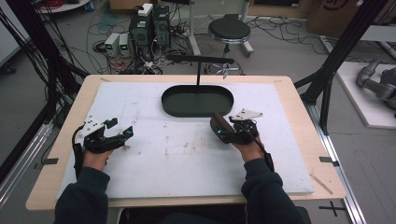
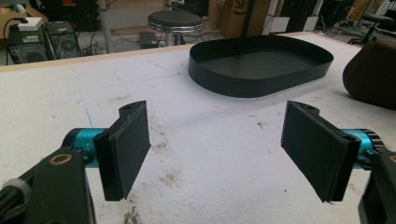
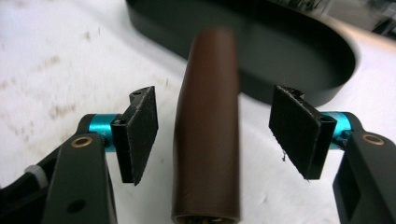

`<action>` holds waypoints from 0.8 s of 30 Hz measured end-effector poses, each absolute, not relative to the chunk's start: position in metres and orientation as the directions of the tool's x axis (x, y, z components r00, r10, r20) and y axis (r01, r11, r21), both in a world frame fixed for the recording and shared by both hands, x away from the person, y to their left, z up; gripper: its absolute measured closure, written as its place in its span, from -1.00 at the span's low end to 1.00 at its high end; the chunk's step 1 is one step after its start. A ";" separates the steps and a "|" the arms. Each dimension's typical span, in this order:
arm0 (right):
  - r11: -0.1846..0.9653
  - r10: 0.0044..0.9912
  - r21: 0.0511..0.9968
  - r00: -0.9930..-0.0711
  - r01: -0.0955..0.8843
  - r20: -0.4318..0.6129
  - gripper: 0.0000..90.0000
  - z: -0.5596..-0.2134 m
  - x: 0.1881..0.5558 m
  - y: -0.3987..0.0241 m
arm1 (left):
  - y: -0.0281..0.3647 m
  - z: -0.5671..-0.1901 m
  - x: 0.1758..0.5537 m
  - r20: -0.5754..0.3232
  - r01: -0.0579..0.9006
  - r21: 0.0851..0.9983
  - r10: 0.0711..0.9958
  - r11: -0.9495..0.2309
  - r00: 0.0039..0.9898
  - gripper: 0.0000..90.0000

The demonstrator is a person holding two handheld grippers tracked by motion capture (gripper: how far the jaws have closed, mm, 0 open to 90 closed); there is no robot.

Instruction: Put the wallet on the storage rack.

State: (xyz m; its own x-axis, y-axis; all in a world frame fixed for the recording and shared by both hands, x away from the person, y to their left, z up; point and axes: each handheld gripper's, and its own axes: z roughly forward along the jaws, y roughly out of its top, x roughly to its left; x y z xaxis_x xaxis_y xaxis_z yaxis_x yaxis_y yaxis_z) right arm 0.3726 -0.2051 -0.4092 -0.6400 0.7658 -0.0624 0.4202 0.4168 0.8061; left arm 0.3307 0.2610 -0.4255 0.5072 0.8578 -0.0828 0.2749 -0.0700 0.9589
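Right gripper view: our right gripper [image 3: 212,140] stands spread, pads clear of the brown case [image 3: 208,140] lying between them on the white board [image 1: 154,163]. The black tray [image 3: 299,51] sits at twelve o'clock. Our left gripper [image 2: 215,149] gapes, nothing between.

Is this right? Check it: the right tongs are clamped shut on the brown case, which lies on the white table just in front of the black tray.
Not quite. The right gripper view shows the right tongs open, with gaps between both pads and the brown case. The rest holds: the case lies on the white table just in front of the black tray.
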 end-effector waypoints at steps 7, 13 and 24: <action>0.516 0.714 0.770 -0.685 0.375 -0.144 0.39 -0.412 0.371 -0.194 | 0.261 -0.425 0.331 -0.084 0.273 0.960 0.859 -0.066 0.505 -0.47; 0.484 0.707 0.796 -0.699 0.363 -0.111 0.41 -0.405 0.370 -0.191 | 0.262 -0.425 0.331 -0.085 0.272 0.960 0.858 -0.065 0.506 -0.48; 0.446 0.678 0.835 -0.731 0.322 -0.081 0.42 -0.378 0.391 -0.178 | 0.261 -0.425 0.331 -0.086 0.270 0.961 0.857 -0.063 0.508 -0.48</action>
State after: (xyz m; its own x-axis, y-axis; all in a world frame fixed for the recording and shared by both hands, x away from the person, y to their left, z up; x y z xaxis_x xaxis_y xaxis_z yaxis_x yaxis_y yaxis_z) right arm 0.3912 -0.1780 -0.3783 -0.7305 0.6781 -0.0808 0.3217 0.4461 0.8351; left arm 0.3314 0.2614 -0.4253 0.5079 0.8571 -0.0865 0.2695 -0.0627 0.9609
